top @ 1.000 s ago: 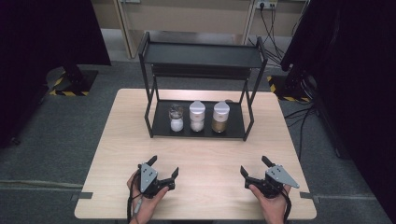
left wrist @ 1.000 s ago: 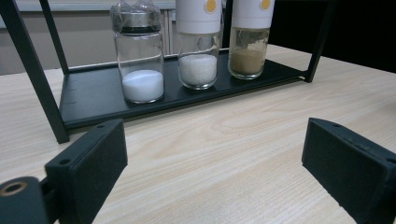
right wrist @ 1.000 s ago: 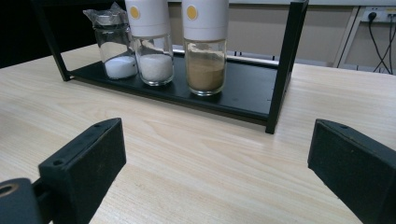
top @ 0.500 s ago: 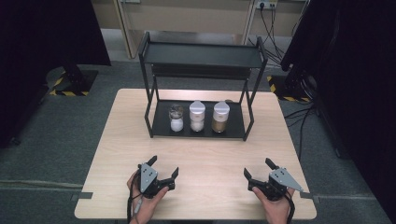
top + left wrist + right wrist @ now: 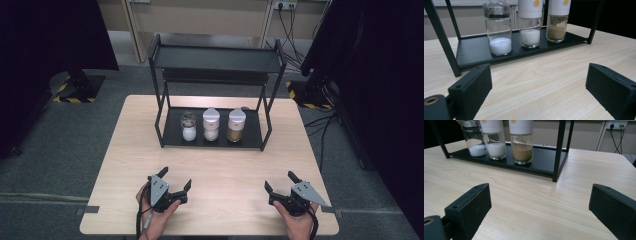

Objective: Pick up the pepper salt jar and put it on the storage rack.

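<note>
3 jars stand in a row on the bottom tier of the black rack (image 5: 215,60), which sits at the far middle of the worktop (image 5: 125,150): a clear jar with a metal lid (image 5: 188,126) on the left holding white powder, a white-capped jar (image 5: 211,124) of coarser white grains in the middle, and a white-capped jar of brown powder (image 5: 235,125) on the right, each just beside the next. The left gripper (image 5: 175,180) and the right gripper (image 5: 282,182) both rest near the front edge, well apart from the rack, jaws spread wide and holding nothing. My guess at the risk: the jars stand so close that a spread jaw reaching for 1 could nudge its neighbour over, or clip the rack's upright post (image 5: 559,150) on the way in
</note>
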`<state>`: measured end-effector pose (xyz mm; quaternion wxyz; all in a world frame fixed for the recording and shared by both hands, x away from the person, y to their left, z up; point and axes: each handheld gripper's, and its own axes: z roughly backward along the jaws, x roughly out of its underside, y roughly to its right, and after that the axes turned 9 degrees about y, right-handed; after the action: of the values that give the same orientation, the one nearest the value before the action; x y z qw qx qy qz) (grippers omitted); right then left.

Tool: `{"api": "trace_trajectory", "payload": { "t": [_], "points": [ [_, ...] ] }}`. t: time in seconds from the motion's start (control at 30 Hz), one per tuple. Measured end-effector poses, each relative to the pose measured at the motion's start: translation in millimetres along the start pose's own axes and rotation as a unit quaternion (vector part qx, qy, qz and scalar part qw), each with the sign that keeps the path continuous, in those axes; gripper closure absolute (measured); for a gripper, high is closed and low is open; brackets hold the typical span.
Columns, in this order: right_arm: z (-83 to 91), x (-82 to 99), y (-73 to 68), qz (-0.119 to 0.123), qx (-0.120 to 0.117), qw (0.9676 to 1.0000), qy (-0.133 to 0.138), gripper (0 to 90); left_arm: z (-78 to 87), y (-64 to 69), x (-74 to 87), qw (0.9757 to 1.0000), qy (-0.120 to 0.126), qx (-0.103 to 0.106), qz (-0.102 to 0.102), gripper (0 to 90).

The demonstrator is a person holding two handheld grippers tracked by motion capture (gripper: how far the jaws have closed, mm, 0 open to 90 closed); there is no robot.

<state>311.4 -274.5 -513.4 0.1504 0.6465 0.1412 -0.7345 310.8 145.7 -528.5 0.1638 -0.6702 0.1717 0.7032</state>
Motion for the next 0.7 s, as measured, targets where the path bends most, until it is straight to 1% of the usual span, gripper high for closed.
{"api": "trace_trajectory", "payload": {
  "t": [0.13, 0.7],
  "points": [
    [-0.1, 1.8, 3.0, 0.0, 0.006, 1.0, -0.001, 4.4, 0.1, 0.0, 0.0, 1.0, 0.0, 0.0, 0.0, 6.2],
    [-0.6, 3.9, 9.7, 0.003, 0.018, 0.9998, -0.002, 4.4, 0.0, -0.1, 0.0, 1.0, 0.0, 0.0, 0.001, 6.2]
  ]
}}
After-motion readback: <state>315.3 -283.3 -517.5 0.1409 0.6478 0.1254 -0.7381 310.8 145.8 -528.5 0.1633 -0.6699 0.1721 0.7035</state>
